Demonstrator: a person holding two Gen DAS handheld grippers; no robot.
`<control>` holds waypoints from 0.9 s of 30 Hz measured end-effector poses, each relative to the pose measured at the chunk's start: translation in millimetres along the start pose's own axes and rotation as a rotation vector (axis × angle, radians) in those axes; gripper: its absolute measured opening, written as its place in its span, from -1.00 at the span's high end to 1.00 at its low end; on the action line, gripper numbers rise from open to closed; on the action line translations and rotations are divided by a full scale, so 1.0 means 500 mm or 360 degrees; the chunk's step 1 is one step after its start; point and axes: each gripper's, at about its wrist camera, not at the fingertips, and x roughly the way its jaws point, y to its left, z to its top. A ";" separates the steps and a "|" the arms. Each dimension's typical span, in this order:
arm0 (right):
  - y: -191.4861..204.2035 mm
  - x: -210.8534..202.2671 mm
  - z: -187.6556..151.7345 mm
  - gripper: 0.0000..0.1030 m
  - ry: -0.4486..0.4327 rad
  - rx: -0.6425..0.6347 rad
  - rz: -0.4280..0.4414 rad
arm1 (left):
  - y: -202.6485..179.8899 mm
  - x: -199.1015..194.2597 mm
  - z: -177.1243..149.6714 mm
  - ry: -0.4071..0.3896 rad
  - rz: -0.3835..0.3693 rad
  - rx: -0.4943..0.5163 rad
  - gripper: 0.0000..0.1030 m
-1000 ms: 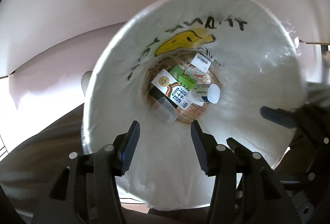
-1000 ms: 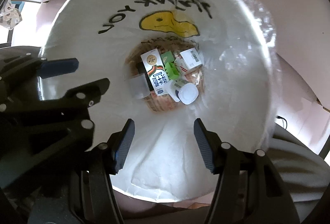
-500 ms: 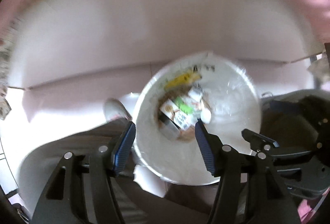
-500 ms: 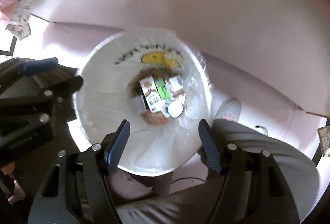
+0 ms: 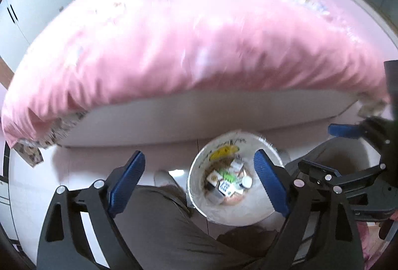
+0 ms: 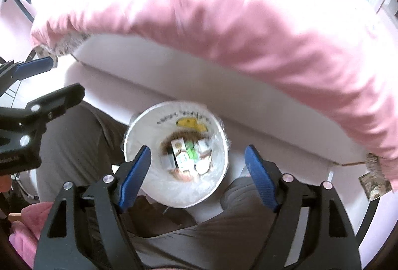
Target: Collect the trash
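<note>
A round bin with a white liner (image 5: 248, 210) (image 6: 174, 190) stands on the floor by the bed. The liner has a yellow print and black lettering. Several cartons and a white-capped bottle (image 5: 225, 181) (image 6: 185, 155) lie at its bottom. Both grippers hang high above the bin and point down at it. My left gripper (image 5: 198, 156) is opening with nothing between its blue pads. It also shows at the left edge of the right wrist view (image 6: 67, 76). My right gripper (image 6: 197, 150) is opening too and holds nothing. It also shows at the right of the left wrist view (image 5: 314, 146).
A bed with a pink cover (image 5: 199, 46) (image 6: 248, 33) and a white base fills the far side, close behind the bin. The person's legs in grey-brown trousers (image 5: 161, 225) (image 6: 74, 145) flank the bin, and a pale shoe (image 5: 161, 174) rests on the floor. Pale cupboards (image 5: 29, 3) stand at back left.
Both grippers have risen from the bin's mouth to well above it, so the bin looks small and the bed has come into view. Both pairs of jaws have widened.
</note>
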 end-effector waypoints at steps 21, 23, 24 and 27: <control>0.058 -0.253 -0.102 -0.72 -0.0568 0.0091 -0.0096 | -0.034 -0.235 -0.092 -0.0402 0.0200 0.0055 -0.88; 0.060 -0.269 -0.116 -0.75 -0.0620 0.0100 -0.0136 | -0.035 -0.243 -0.100 -0.0413 0.0206 0.0048 -0.88; 0.060 -0.276 -0.122 -0.75 -0.0652 0.0108 -0.0165 | -0.036 -0.245 -0.102 -0.0416 0.0203 0.0044 -0.88; 0.059 -0.288 -0.139 -0.76 -0.0716 0.0128 -0.0190 | -0.040 -0.251 -0.109 -0.0425 0.0177 0.0039 -0.88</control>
